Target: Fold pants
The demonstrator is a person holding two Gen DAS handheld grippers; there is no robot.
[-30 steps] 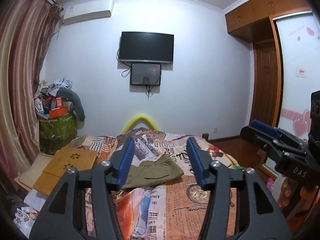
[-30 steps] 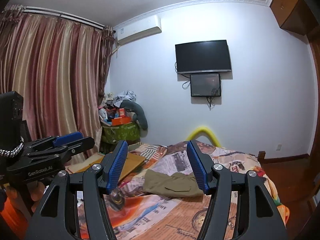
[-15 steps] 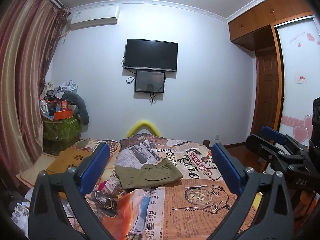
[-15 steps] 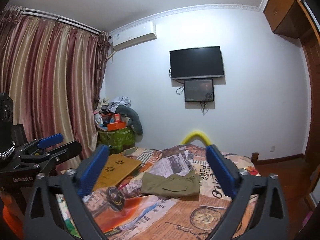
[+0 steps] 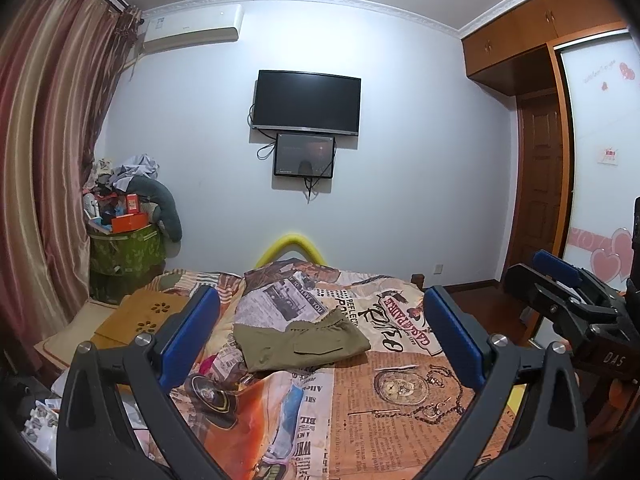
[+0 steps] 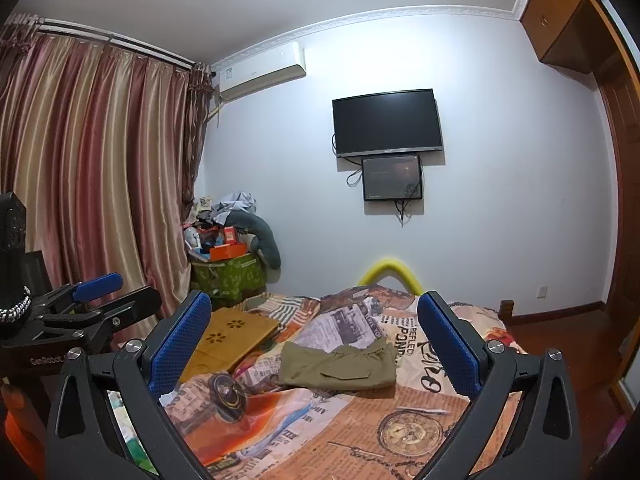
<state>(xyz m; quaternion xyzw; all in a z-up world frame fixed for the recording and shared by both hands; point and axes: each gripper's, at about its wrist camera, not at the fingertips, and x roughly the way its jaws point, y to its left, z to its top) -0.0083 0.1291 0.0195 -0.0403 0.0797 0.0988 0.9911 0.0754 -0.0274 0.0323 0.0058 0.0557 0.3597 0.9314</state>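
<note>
Since the earlier frames both claws have been spread wide, and nothing is gripped between their pads. The pants [image 5: 300, 340], olive and folded, are seen at centre frame on the bed [image 5: 400, 400], well beyond the left claw [image 5: 320, 336] and the right claw [image 6: 316, 340]. A bamboo tray [image 6: 232, 336] lies to their left. A TV [image 5: 306, 102] is mounted on the wall above.

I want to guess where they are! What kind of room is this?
Most likely a bedroom in a home. There is a bed with olive pants lying on it, a TV on the wall, and long curtains by the window.
</note>
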